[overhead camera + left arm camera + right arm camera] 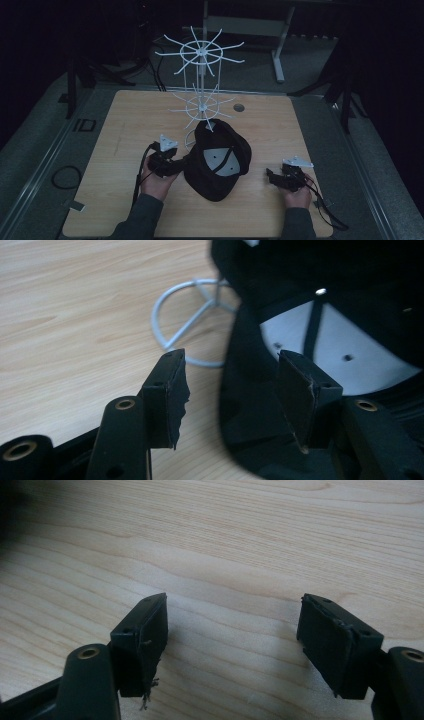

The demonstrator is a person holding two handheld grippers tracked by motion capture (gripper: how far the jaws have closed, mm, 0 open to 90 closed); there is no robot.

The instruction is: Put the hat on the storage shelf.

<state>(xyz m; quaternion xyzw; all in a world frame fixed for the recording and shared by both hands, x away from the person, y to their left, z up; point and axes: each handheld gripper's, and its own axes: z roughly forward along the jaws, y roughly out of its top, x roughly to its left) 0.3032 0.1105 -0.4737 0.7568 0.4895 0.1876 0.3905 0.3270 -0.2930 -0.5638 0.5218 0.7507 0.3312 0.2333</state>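
A black cap [217, 167] with a pale grey lining sits upturned at the foot of the white wire rack [202, 75], its top edge against a lower prong. My left gripper [181, 163] is at the cap's left edge. In the left gripper view the jaws [232, 385] stand wide, and the cap's dark edge [250, 410] lies in the gap. The left pad [172, 390] is clear of the cap; contact at the other pad is not clear. My right gripper [272, 177] rests to the cap's right, and its jaws [232, 635] are open over bare wood.
The rack's round wire base [172, 325] lies on the wooden table [125, 130] just beyond the left gripper. Its upper ring of prongs spreads wide above the table's far half. A small dark round hole [239, 107] is near the far edge. Cables trail from both grippers.
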